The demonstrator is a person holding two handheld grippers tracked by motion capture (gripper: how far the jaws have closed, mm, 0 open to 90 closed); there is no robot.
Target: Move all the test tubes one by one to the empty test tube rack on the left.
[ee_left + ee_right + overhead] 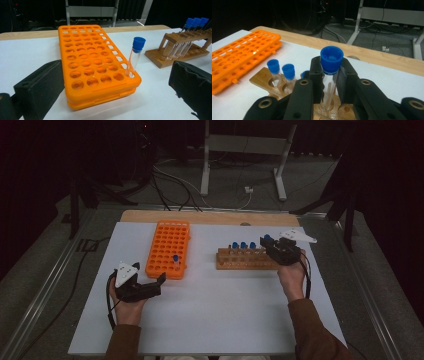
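Observation:
My right gripper (pixel 329 80) is shut on a clear tube with a blue cap (pixel 331 60), held upright, its lower end at a hole of the wooden rack (pixel 262 80). In the high view this gripper (pixel 270 245) is at the right end of the wooden rack (pixel 240 260), where three more blue-capped tubes (pixel 243 246) stand. My left gripper (pixel 149 274) rests open just in front of the orange rack (pixel 168 242). One blue-capped tube (pixel 135 57) stands in the near right corner of the orange rack (pixel 87 57), between and beyond the wide-apart jaws.
The racks sit side by side on a white board (pixel 210 315) over a wooden table. Bare board lies in front of both racks. Cables and a metal stand (pixel 245 150) are on the floor beyond the table's far edge.

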